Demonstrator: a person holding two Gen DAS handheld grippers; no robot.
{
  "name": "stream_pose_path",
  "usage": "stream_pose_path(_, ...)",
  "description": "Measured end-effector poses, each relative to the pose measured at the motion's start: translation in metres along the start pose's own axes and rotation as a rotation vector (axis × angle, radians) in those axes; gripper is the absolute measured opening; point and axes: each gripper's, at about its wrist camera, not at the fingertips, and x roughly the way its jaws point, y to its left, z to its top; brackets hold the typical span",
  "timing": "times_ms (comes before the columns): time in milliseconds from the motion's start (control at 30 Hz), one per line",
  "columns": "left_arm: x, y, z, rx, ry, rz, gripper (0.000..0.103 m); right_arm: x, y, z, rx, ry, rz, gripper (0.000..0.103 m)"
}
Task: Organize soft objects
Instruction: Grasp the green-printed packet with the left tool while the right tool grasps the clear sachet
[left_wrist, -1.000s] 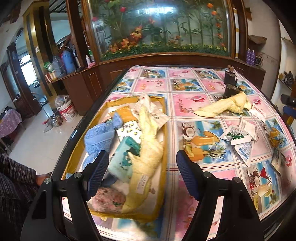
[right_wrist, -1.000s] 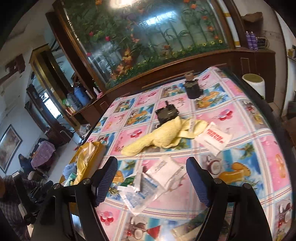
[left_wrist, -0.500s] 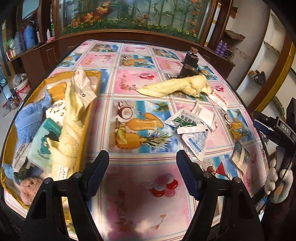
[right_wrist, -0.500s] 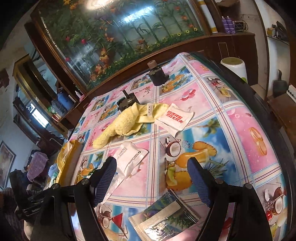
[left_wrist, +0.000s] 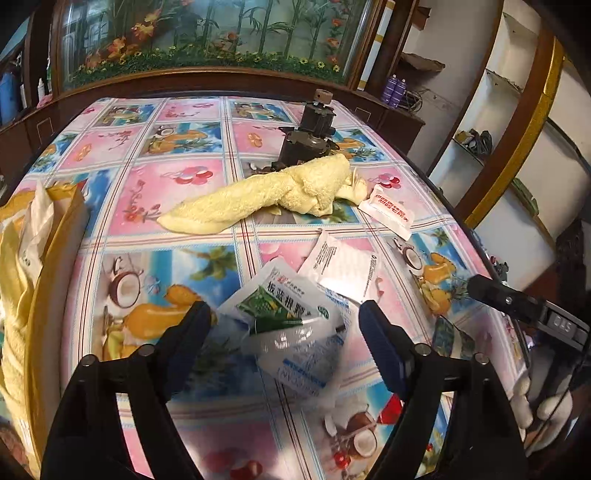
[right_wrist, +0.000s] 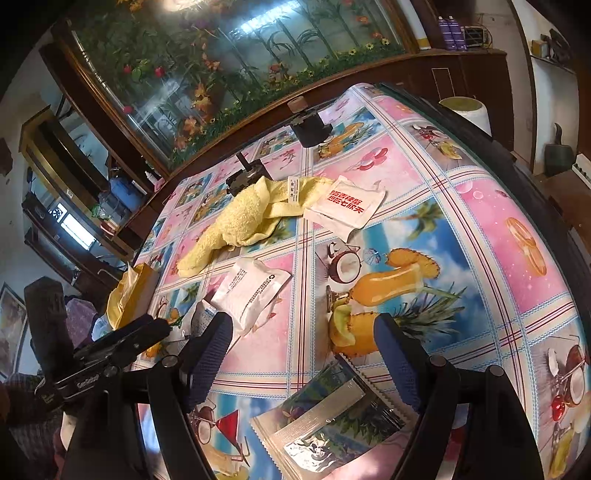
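The yellow towel (left_wrist: 266, 195), largest of the soft things still loose, lies crumpled and stretched out on the worktop (left_wrist: 177, 177), its thick end touching a dark metal device (left_wrist: 306, 147) on its far side; it looks simply dropped there, waiting to be collected. Left of the towel, at the worktop's edge, sits the yellow tray (left_wrist: 55, 266), evidently the place where the soft things are being gathered: what shows of it holds another pale yellow cloth (left_wrist: 14, 295) and a white plastic wrapper (left_wrist: 37, 218), while the rest of its contents falls outside the view. Nearer the camera than the towel lies a loose heap of sachets, a white packet (left_wrist: 343, 266) overlapping the green-printed sachet (left_wrist: 284, 302), which in turn rests on a clear blue-printed pouch (left_wrist: 306, 354). Just right of the towel's thick end a small white packet with red print (left_wrist: 391, 210) lies flat. The left gripper (left_wrist: 284, 332) hangs wide open straight over the green-printed sachet, holding nothing, which suggests that heap is its next pick for the tray. The right gripper (right_wrist: 303, 354) is also spread open and empty, poised above a foil sachet (right_wrist: 332, 417) that lies nearest the worktop's front edge, well apart from the towel.
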Motion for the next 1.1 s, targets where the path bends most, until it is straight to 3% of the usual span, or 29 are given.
stream_pose_path(133, 0.038, -0.009, 0.002, 0.089, 0.084, 0.087, 0.084, -0.002, -0.006, -0.003, 0.012, 0.003, -0.012, 0.081)
stream_pose_path(233, 0.039, -0.002, -0.001, 0.053, 0.093, 0.017, 0.083, -0.004, -0.009, -0.005, 0.014, 0.002, -0.027, 0.081)
stream_pose_path(267, 0.035, 0.002, -0.001, 0.025, 0.089, -0.005, 0.078, -0.005, -0.010, -0.005, 0.013, 0.002, -0.032, 0.081)
stream_pose_path(300, 0.032, 0.008, 0.000, -0.008, 0.087, -0.041, 0.062, -0.005, -0.010, -0.005, 0.013, 0.004, -0.036, 0.081)
stream_pose_path(400, 0.020, 0.023, 0.000, -0.066, 0.077, -0.088, 0.054, -0.002, -0.011, -0.005, 0.014, 0.013, -0.039, 0.081)
stream_pose_path(567, -0.007, 0.043, -0.008, -0.123, 0.046, -0.106, 0.053, 0.001, -0.012, -0.006, 0.003, 0.026, -0.049, 0.081)
stream_pose_path(800, -0.042, 0.055, -0.025, -0.160, -0.007, -0.115, 0.054, 0.002, -0.004, -0.038, -0.124, 0.148, -0.136, 0.081)
stream_pose_path(967, -0.053, 0.056, -0.030, -0.164, -0.033, -0.120, 0.054, -0.015, -0.004, -0.055, -0.055, 0.151, -0.144, 0.081)
stream_pose_path(1100, -0.057, 0.055, -0.031, -0.156, -0.046, -0.119, 0.054, -0.008, 0.012, -0.062, -0.072, 0.187, -0.162, 0.089)
